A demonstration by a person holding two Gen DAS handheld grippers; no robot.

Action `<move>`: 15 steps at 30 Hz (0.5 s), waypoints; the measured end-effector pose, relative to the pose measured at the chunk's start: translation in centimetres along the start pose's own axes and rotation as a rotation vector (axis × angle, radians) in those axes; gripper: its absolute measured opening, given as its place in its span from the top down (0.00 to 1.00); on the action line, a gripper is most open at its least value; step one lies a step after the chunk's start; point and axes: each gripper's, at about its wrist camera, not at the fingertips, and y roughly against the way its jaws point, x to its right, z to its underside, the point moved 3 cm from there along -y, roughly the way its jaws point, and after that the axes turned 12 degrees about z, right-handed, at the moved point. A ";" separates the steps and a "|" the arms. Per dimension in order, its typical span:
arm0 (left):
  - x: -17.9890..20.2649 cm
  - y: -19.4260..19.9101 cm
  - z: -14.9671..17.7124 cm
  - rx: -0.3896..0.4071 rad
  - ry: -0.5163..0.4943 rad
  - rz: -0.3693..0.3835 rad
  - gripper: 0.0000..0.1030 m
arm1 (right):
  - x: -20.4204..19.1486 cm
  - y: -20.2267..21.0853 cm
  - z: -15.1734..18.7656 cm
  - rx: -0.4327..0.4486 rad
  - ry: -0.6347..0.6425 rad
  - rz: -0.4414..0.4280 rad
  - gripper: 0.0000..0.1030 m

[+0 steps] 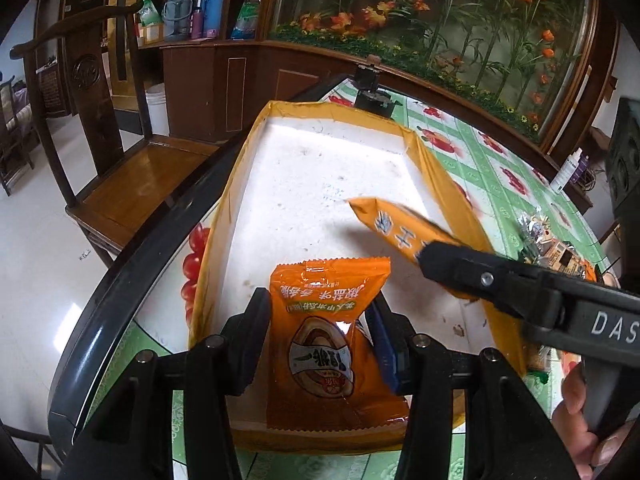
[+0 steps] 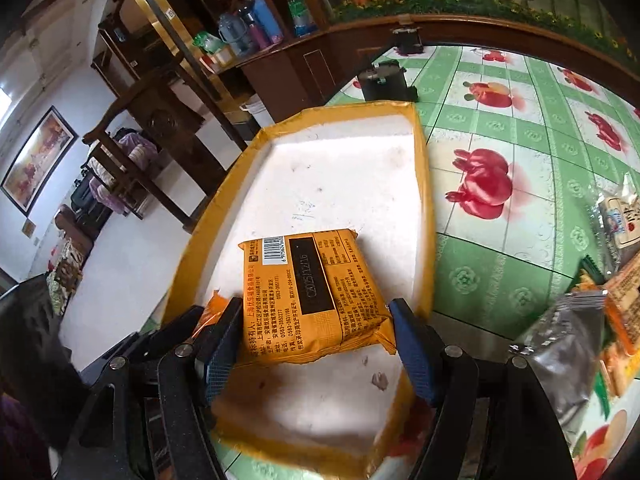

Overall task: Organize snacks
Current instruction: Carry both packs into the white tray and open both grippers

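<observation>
Green fruit-print tablecloth (image 2: 500,280) under yellow-rimmed tray (image 2: 422,168), both jaws clamped on orange snack packets, wooden chair (image 1: 132,176) beside.

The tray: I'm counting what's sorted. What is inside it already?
Nothing lies loose on the tray's white floor. Two held packets hang over it: orange packet, yellow packet. Floor beneath them is hidden.

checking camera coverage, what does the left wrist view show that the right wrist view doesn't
Only the left wrist view shows the left gripper holding the orange snack packet, plus the wooden chair.

Only the right wrist view shows the printed back and barcode of the yellow packet in the right gripper, and the framed picture.

Both show the tray on the tablecloth.
</observation>
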 end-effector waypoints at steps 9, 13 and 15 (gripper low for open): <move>0.4 -0.3 0.2 0.006 -0.023 -0.050 0.54 | -1.5 -0.9 0.9 0.038 0.089 0.043 0.25; 0.4 -0.5 0.2 -0.002 -0.025 -0.079 0.52 | -2.0 -0.8 1.3 0.052 0.127 0.038 0.24; 0.5 -0.5 0.3 -0.006 -0.033 -0.086 0.50 | -2.0 -0.8 1.4 0.054 0.136 0.038 0.24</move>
